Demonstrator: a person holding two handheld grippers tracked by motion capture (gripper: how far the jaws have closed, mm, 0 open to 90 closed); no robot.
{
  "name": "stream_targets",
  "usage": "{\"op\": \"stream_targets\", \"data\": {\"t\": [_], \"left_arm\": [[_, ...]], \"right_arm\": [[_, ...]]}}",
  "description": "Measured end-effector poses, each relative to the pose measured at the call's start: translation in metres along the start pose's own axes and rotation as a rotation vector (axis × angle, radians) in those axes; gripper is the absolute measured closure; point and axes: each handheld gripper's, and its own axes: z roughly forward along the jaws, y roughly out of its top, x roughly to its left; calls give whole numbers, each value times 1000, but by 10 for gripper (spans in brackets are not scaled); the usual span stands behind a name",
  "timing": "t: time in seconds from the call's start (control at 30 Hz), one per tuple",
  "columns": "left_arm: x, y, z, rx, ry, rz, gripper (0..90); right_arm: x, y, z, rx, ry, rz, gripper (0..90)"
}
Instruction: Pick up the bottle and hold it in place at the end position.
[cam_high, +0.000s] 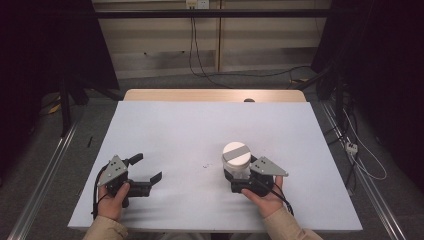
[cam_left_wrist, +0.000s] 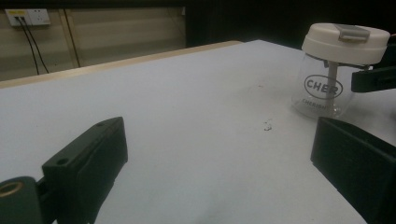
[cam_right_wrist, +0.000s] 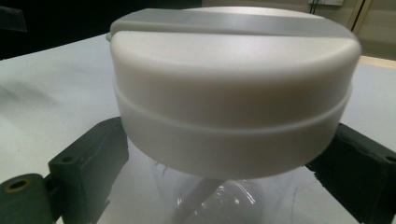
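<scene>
step: grasp glass jar (cam_high: 236, 161) | right gripper (cam_high: 239, 176) jaws straddle jar from 6 o'clock, grip unclear – clamp glass below lid | left gripper (cam_high: 146, 169) open, idle

This looks like a lab or test room set up for recording. A plain white-topped table (cam_high: 210, 130) stands on grey carpet, flanked by metal floor rails (cam_high: 42, 175). Black curtains (cam_high: 45, 45) hang at both sides. Cables (cam_high: 200, 60) trail down from a wall socket (cam_high: 196, 4), and a power strip (cam_high: 351, 147) lies on the floor.
</scene>
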Motion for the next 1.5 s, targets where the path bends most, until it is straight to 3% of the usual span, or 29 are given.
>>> {"op": "stream_targets", "data": {"t": [0.3,0.77,1.17,1.4,1.5], "left_arm": [[0,0,0,4,-4,-8,35],[1,-1,0,0,1,-17,35],[2,-1,0,3,1,-8,35],[2,0,0,-1,-1,-12,35],[2,0,-1,-3,-1,-10,35]], "right_arm": [[-1,1,5,0,-21,21,76],[3,3,18,16,-31,3,122],[0,5,18,15,-30,-13,179],[-5,8,19,1,-16,31,181],[-6,11,20,-11,-19,24,181]]}}
